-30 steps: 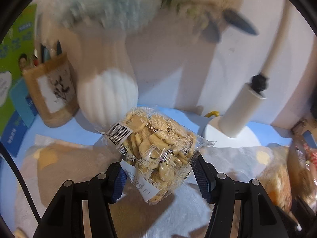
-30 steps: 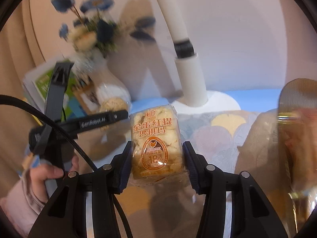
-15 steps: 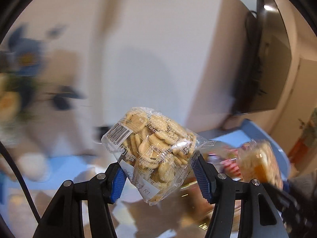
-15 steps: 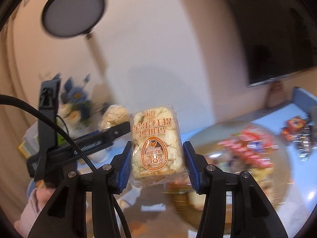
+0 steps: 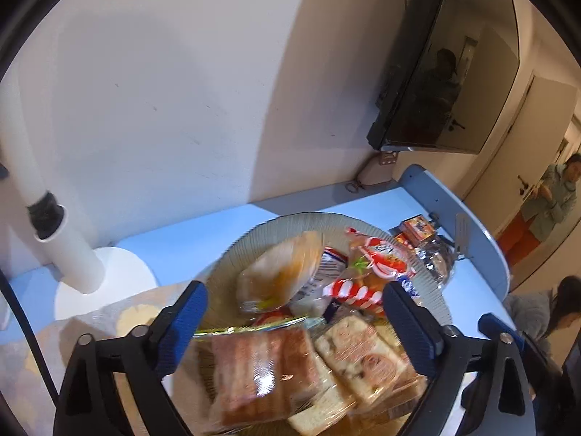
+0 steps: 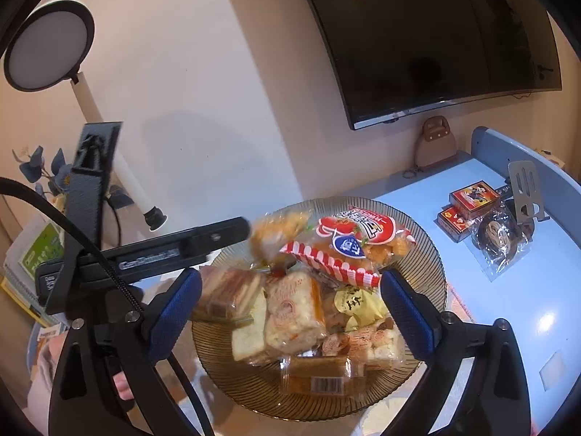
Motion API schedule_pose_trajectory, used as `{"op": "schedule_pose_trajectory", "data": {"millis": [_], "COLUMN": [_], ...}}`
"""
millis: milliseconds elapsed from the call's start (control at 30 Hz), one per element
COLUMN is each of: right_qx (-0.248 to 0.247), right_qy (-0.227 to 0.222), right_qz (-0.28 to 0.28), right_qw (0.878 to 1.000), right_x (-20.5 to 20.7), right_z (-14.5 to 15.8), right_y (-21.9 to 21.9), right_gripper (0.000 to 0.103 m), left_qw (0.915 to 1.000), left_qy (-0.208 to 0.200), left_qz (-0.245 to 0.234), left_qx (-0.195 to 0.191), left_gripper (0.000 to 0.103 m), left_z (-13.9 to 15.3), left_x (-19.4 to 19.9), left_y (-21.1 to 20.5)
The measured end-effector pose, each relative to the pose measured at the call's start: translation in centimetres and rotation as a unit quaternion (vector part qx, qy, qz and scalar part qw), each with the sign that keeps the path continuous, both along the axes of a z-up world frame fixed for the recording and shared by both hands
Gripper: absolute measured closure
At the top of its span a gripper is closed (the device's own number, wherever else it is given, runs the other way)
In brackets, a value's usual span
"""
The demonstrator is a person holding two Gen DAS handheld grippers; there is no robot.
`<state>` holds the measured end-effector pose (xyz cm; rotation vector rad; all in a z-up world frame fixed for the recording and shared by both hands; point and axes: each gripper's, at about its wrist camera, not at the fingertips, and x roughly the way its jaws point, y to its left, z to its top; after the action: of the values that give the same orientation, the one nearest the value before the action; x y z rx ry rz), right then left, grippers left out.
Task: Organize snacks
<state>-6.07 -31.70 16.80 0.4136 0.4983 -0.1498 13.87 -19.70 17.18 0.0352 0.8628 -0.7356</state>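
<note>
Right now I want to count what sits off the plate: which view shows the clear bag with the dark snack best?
The right wrist view: the clear bag lies whole and sharp on the blue table, beside the red boxes. The left wrist view shows it small, behind the glass plate.

**Tabletop layout: snack dish and surroundings**

A ribbed dish [image 6: 432,254] is set on the table [image 6: 544,290], with a wall-mounted screen [image 6: 417,36] above and behind it. Wrapped snacks are heaped in the dish: a striped packet [image 6: 348,247] lies at the back, a barcoded packet [image 6: 319,378] at the front rim, a sliced cake packet [image 6: 225,294] to the left. Two small boxes [image 6: 464,207] and a bagged item [image 6: 497,239] are placed right of the dish, a metal stand [image 6: 526,189] behind them. A lamp [image 6: 47,43] is stationed left.
</note>
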Motion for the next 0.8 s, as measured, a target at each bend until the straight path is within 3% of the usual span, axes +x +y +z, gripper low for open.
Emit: {"op": "schedule_pose_trajectory", "data": {"millis": [167, 267, 367, 433, 600, 767, 800], "right_qx": [0.010, -0.011, -0.038, -0.046, -0.065, -0.105, -0.115], "right_qy": [-0.036, -0.045, -0.036, -0.037, -0.034, -0.038, -0.031], "right_qz": [0.030, 0.051, 0.058, 0.061, 0.056, 0.056, 0.061], "right_qw": [0.999, 0.998, 0.997, 0.996, 0.996, 0.992, 0.991], "right_x": [-0.9, -1.3, -1.2, -1.2, -0.8, -0.8, -0.5], "right_z": [-0.4, -0.9, -2.0, -3.1, -5.6, -8.0, -8.0], "right_y": [0.5, 0.7, 0.5, 0.3, 0.0, 1.1, 1.6], "right_gripper": [0.000, 0.000, 0.000, 0.000, 0.000, 0.000, 0.000], "left_qw": [0.9980, 0.9915, 0.9731, 0.9605, 0.9466, 0.9285, 0.9282], "left_qy": [-0.041, -0.079, -0.130, -0.144, -0.151, -0.183, -0.183], "left_qz": [0.041, 0.093, 0.168, 0.209, 0.265, 0.294, 0.294], "left_qx": [0.024, 0.045, 0.089, 0.113, 0.106, 0.134, 0.137], "left_gripper": [0.004, 0.001, 0.000, 0.000, 0.000, 0.000, 0.000], "left_z": [1.7, 2.0, 1.0, -0.4, -4.5, -7.8, -8.4], "left_x": [-1.7, -3.7, -7.2, -9.5, -13.1, -14.5, -14.7], "left_y": [2.4, 4.5, 6.6, 7.6, 7.5, 5.9, 5.7]}}
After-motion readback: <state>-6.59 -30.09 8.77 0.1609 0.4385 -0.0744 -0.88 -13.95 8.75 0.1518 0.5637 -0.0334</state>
